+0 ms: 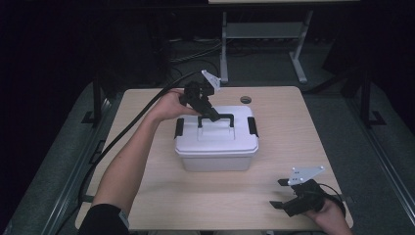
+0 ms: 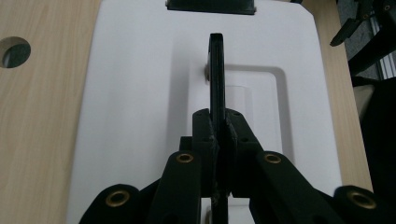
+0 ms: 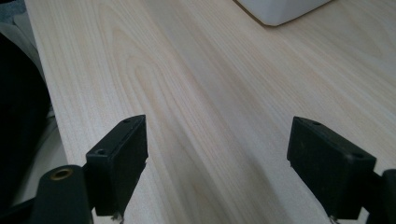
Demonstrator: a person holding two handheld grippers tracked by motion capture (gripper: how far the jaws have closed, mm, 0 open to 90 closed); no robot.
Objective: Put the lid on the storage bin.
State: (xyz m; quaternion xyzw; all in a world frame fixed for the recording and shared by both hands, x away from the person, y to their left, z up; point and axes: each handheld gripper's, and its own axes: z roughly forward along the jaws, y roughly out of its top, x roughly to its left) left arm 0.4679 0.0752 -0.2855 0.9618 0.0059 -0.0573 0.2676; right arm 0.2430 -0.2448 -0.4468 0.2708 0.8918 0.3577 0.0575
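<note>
High view: table (image 1: 147, 112) around box (image 1: 215, 152)

Light wood table (image 1: 147, 196) with a round cable hole (image 1: 245, 100) near the far edge. Room dark all round. Grey floor (image 1: 337, 117), loose cables (image 1: 195, 51) on it. Behind, a second table's grey metal legs (image 1: 299, 58) and crossbar.
</note>
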